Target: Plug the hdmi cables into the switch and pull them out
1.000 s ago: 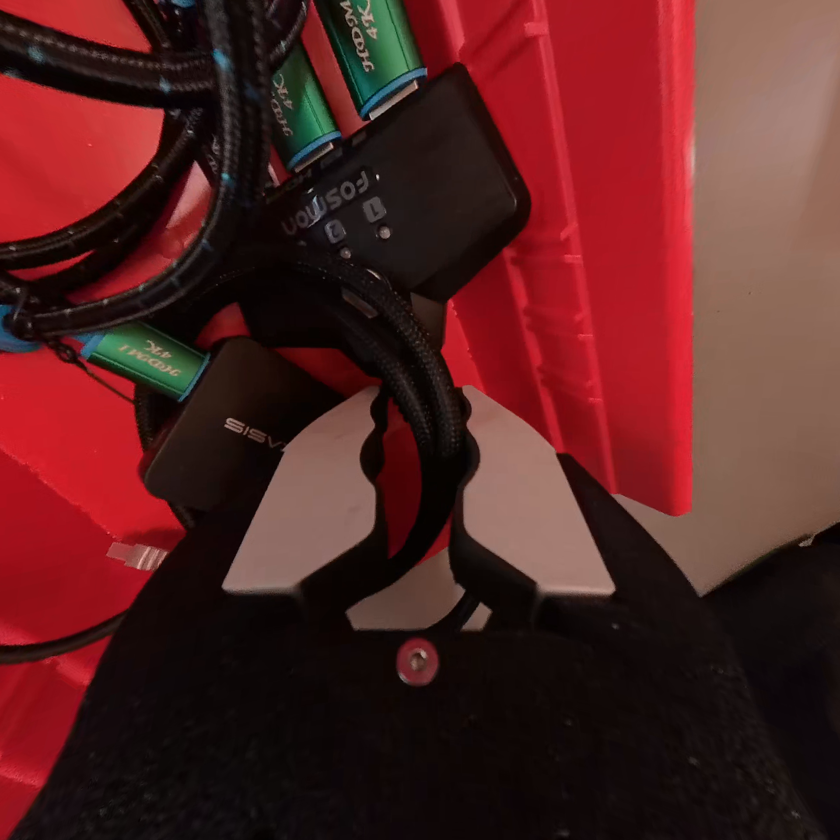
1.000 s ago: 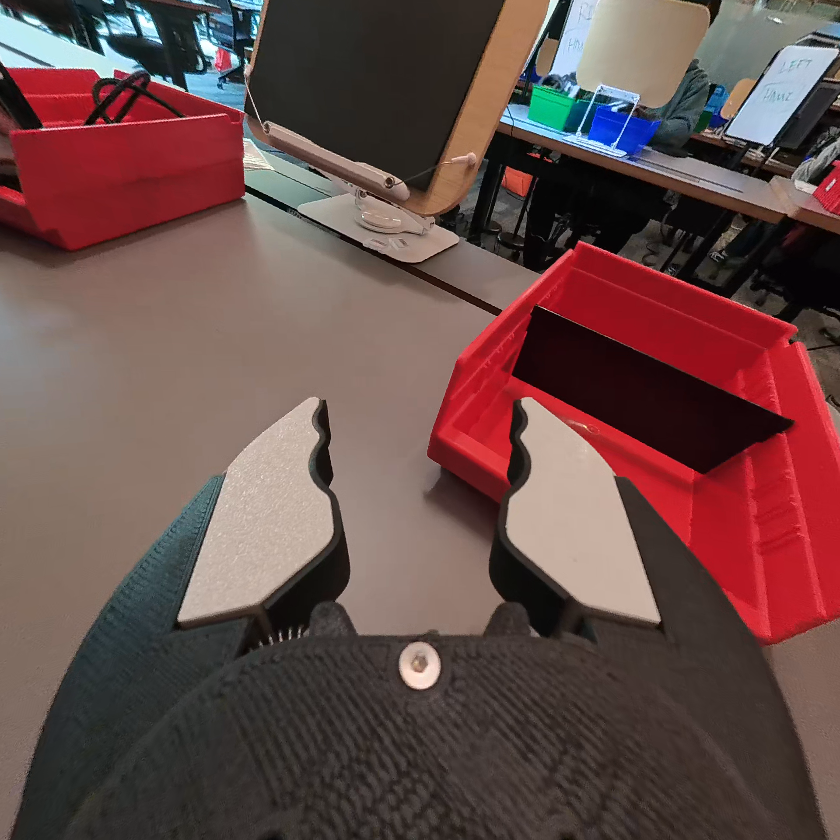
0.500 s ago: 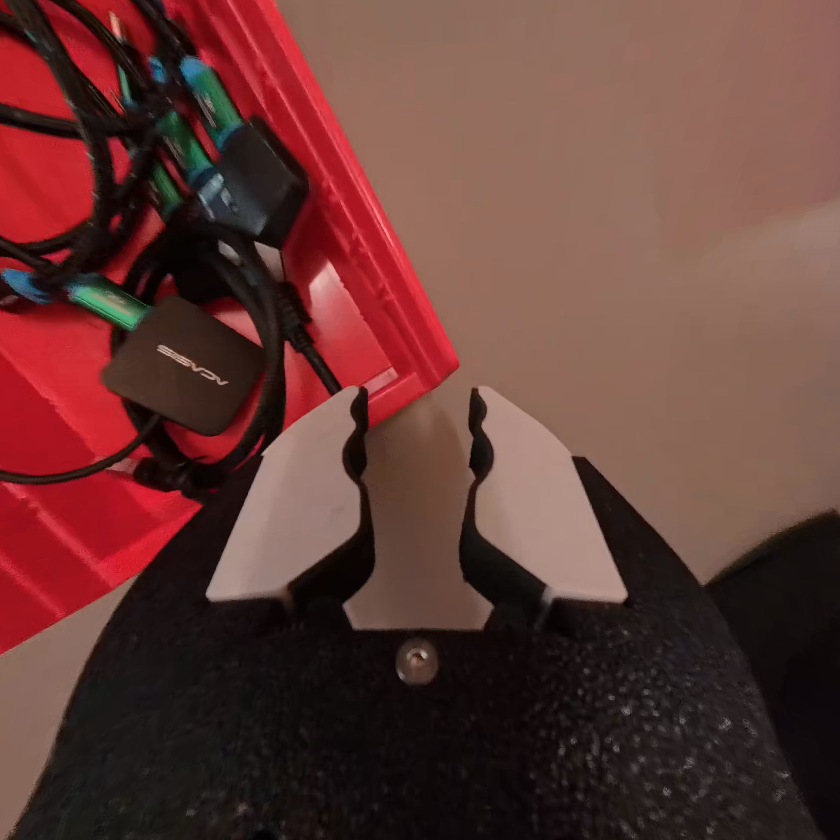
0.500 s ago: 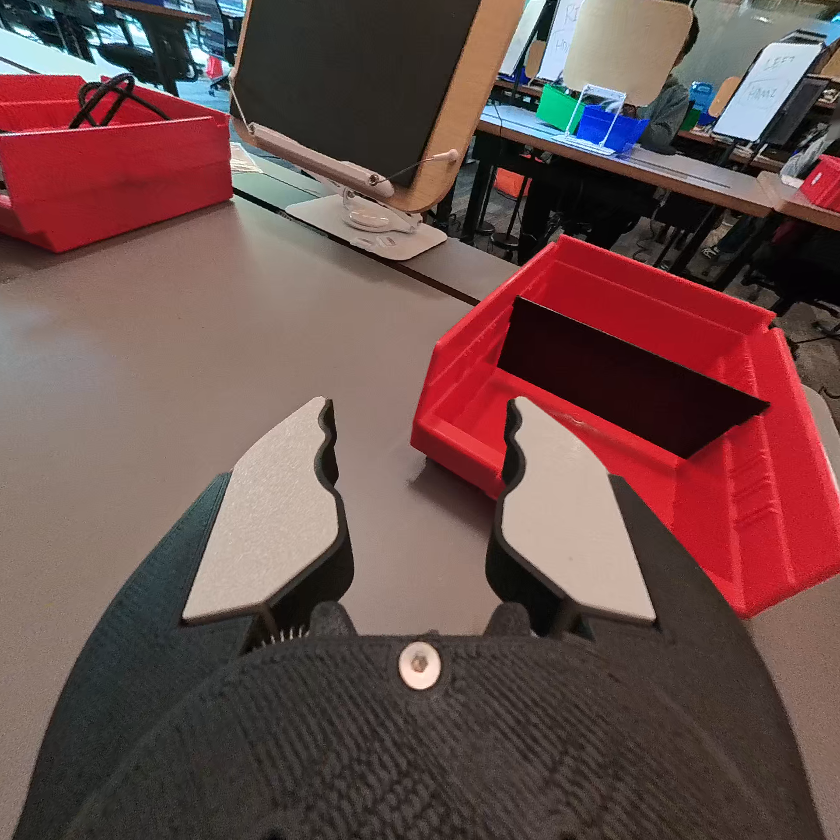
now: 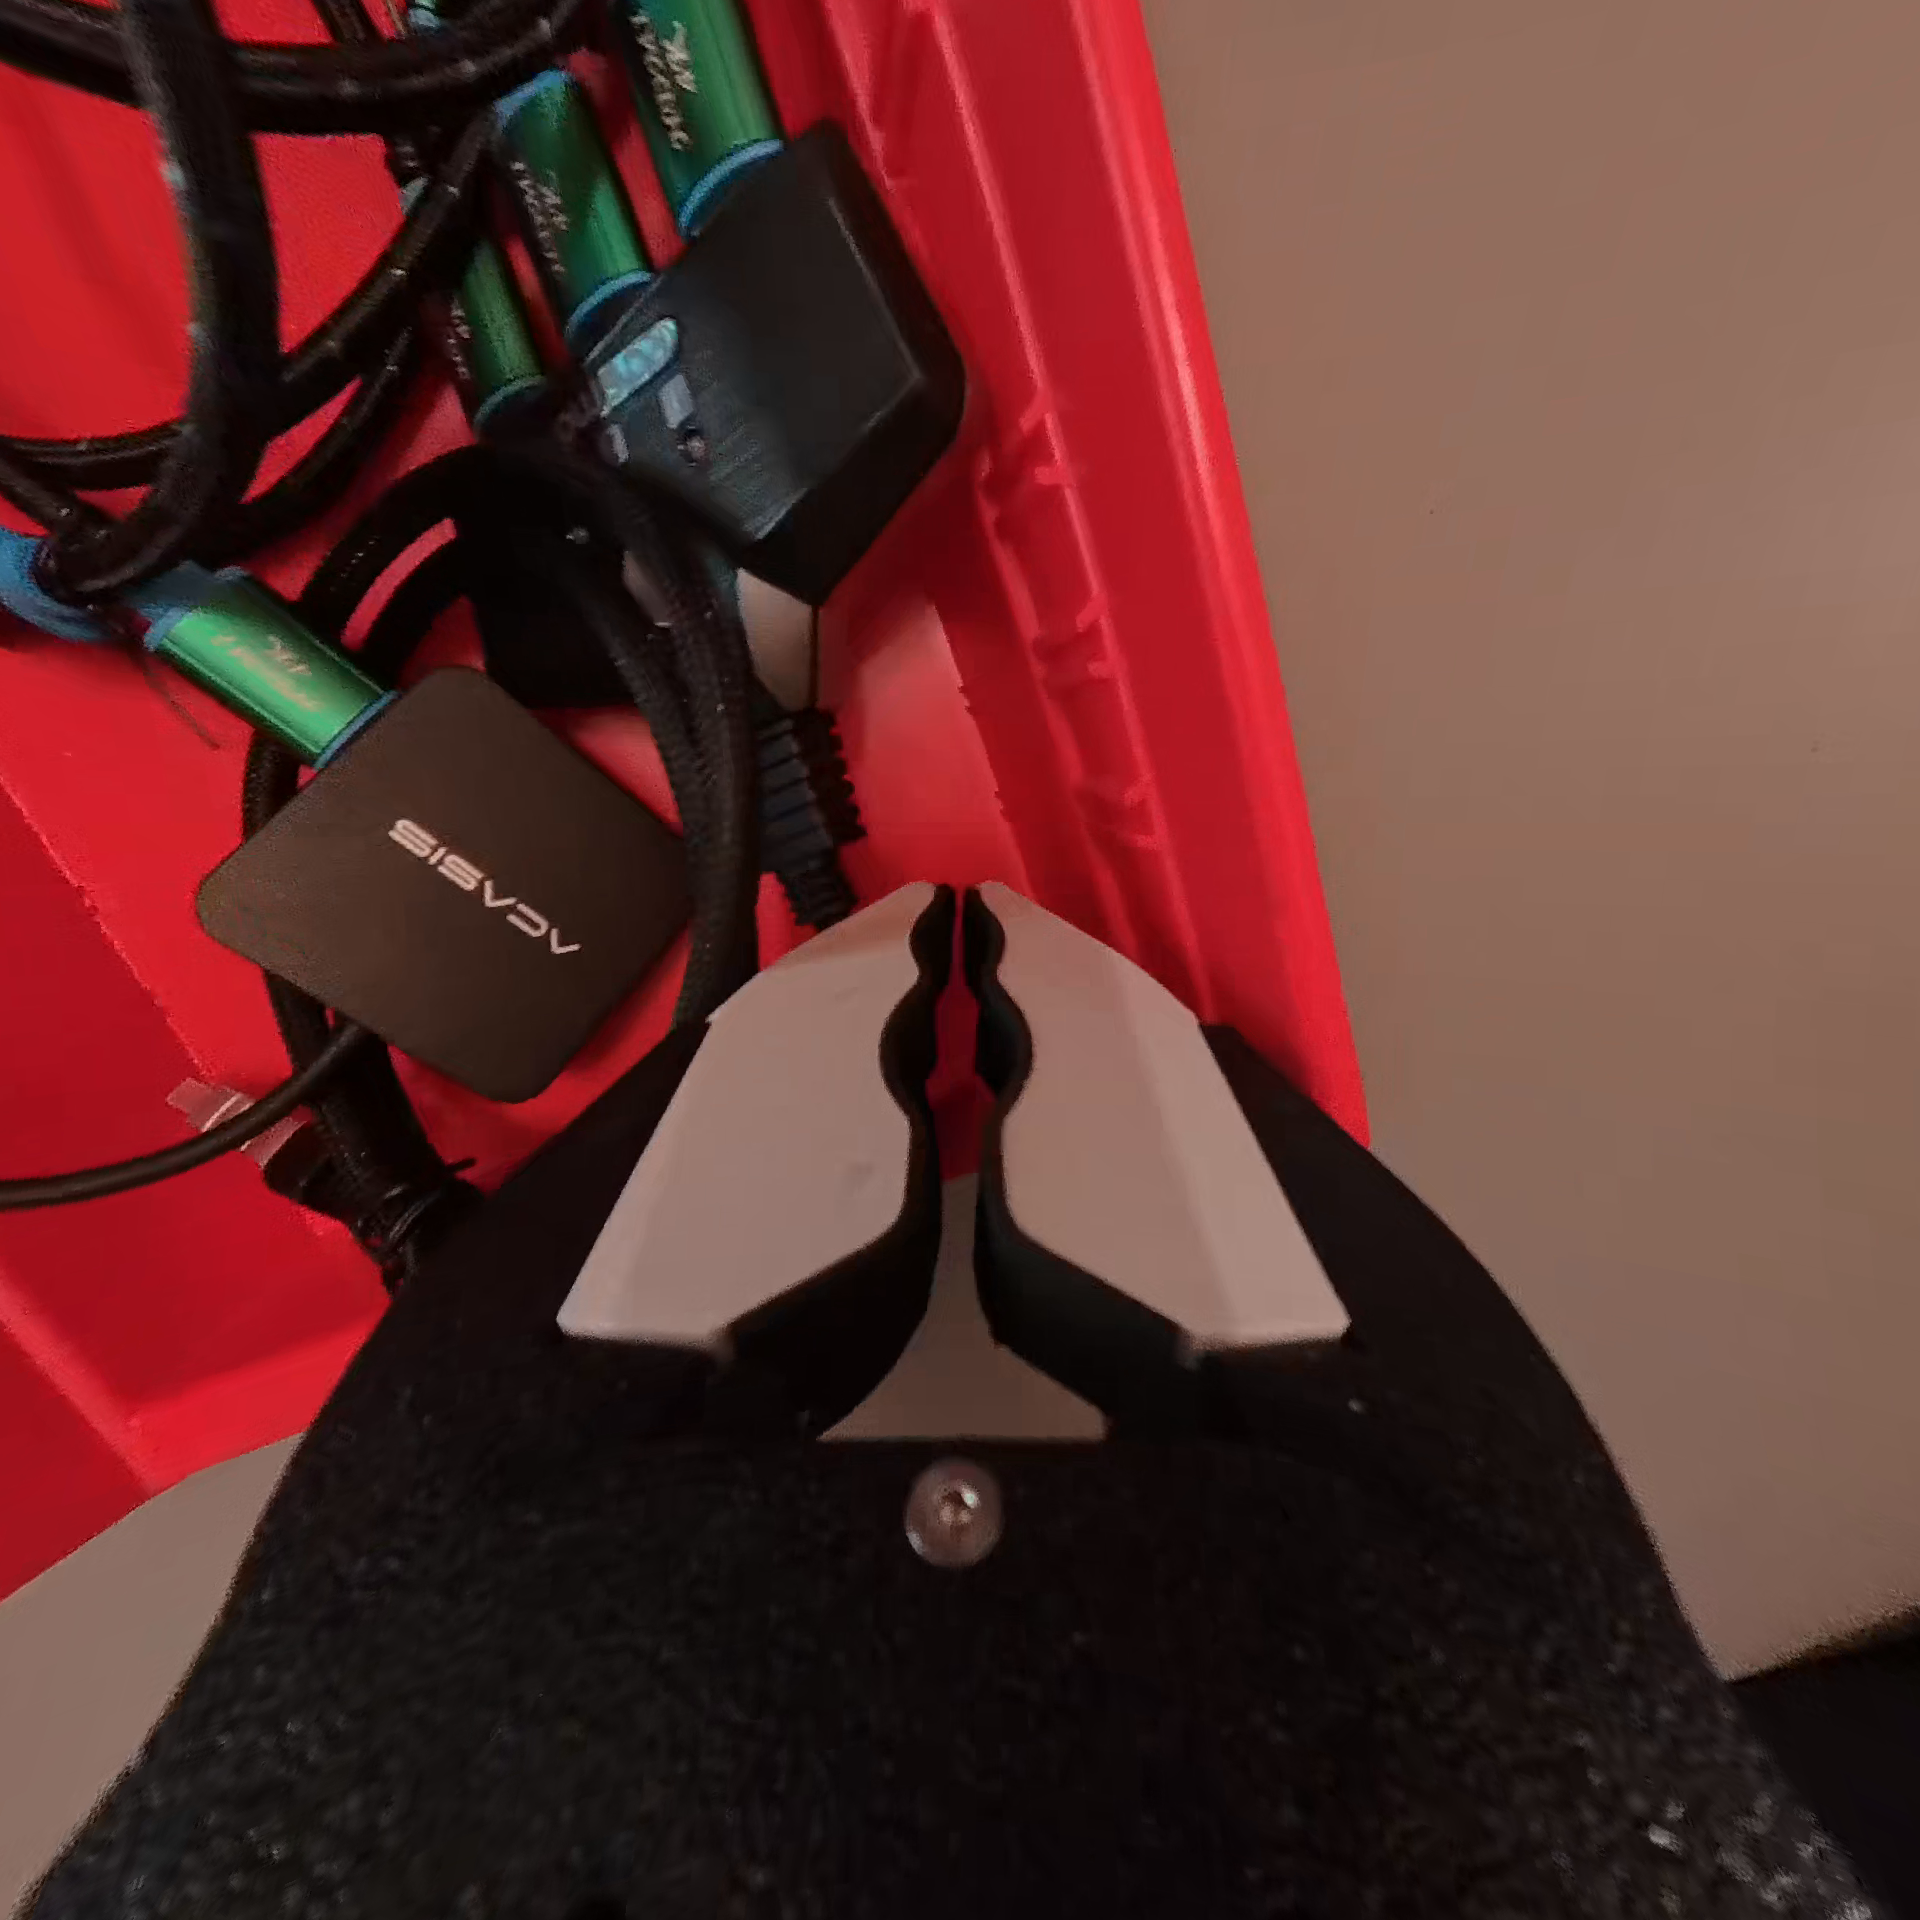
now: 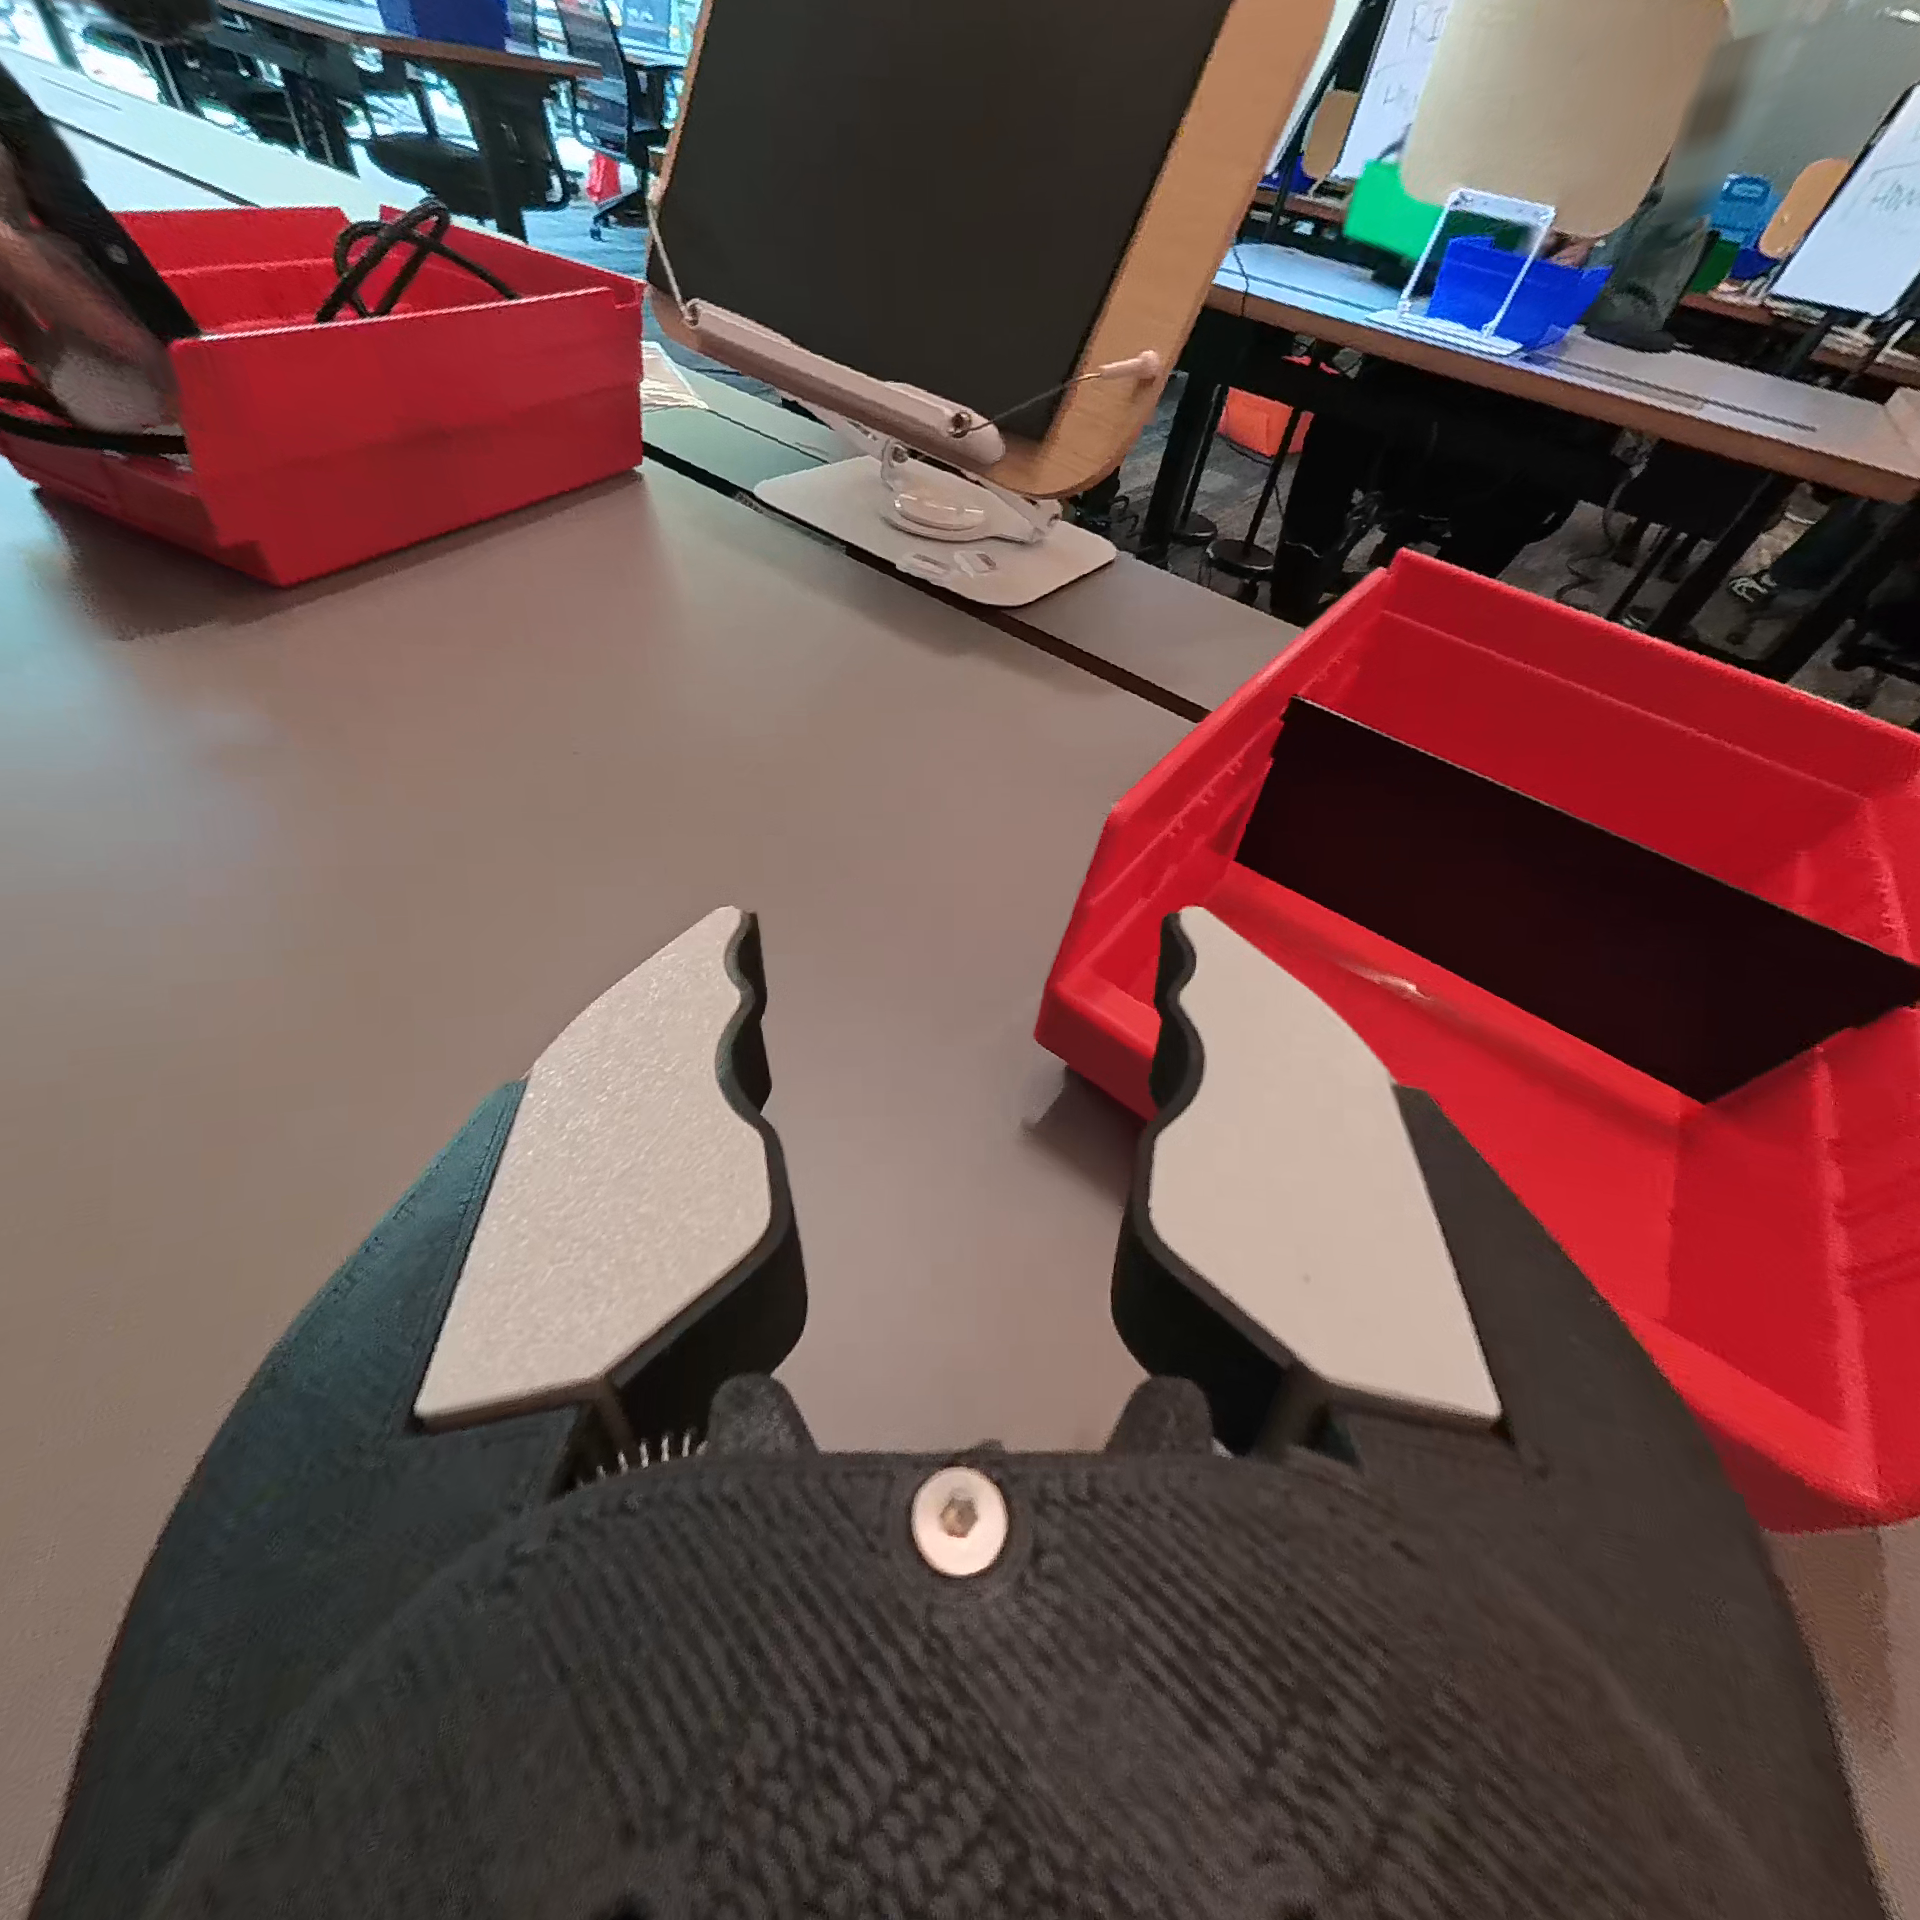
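In the left wrist view a black HDMI switch [image 5: 790, 416] lies in a red bin [image 5: 1091, 520] with green HDMI plugs [image 5: 582, 208] seated in it. A second flat black box [image 5: 447, 894] lies lower left with one green plug [image 5: 270, 665] in it. Black braided cables [image 5: 707, 779] loop around both. My left gripper [image 5: 951, 904] is over the bin's near right corner, jaws closed, with nothing visible between them; a thin black cable [image 5: 821, 810] runs under its left finger. My right gripper [image 6: 961, 935] is open and empty above the grey table [image 6: 520, 779].
An empty red bin [image 6: 1766, 1299] with a black divider [image 6: 1558, 914] sits right of my right gripper. The cable bin [image 6: 416, 395] stands far left, with the left gripper blurred beside it. A dark board on a white stand [image 6: 935, 208] is behind. Other desks lie beyond.
My left gripper let go of the braided cable, pulled back out of the bin, then came back over its corner and closed. The right gripper stayed open and shifted slightly.
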Motion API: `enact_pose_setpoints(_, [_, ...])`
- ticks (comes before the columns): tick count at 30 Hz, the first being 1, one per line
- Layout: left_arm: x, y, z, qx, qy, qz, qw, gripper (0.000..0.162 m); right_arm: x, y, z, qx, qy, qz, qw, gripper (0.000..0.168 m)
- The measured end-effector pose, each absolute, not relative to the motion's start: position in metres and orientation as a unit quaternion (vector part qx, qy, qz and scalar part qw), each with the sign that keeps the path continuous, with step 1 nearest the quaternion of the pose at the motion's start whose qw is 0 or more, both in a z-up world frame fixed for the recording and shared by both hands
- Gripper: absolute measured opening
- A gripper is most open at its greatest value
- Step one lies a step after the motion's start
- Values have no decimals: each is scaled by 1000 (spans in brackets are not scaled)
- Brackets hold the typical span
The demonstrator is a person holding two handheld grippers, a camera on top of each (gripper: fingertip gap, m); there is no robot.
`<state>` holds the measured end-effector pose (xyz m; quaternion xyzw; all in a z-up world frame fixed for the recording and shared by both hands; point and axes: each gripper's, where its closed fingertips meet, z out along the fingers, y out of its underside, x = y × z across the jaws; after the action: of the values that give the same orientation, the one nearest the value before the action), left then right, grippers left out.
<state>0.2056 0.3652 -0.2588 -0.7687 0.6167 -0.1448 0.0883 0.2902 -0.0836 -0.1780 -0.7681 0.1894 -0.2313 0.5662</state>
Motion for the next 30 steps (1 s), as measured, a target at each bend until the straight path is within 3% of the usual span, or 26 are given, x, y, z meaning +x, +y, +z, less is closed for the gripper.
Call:
enact_pose_setpoints(1, [206,364,-261,-766,622,-133,94,1,288,-82,-179,-771,185,-230,564,73])
enact_pose_setpoints(7, [214,365,-265,-766,625,-130,83,0,284,-78,-182,-777,175,-223,561,73])
enact_pose_setpoints(10, [214,363,-248,-777,598,-179,84,20,282,-78,-182,-780,173,-221,559,73])
enact_pose_setpoints(17, [191,374,-228,-794,572,-183,93,25,286,-80,-184,-777,188,-214,562,72])
enact_pose_setpoints(20, [195,381,-216,-793,565,-177,144,30,284,-79,-185,-783,179,-220,554,72])
enact_pose_setpoints(24, [196,365,-224,-800,565,-183,92,42,284,-80,-187,-786,180,-218,550,72])
enact_pose_setpoints(26, [201,356,-220,-794,563,-209,94,34,284,-82,-186,-785,180,-221,550,72])
enact_pose_setpoints(29, [193,365,-229,-804,556,-187,94,40,286,-86,-186,-784,185,-223,549,72])
enact_pose_setpoints(30, [189,367,-233,-811,550,-183,85,33,286,-86,-186,-784,188,-220,549,72])
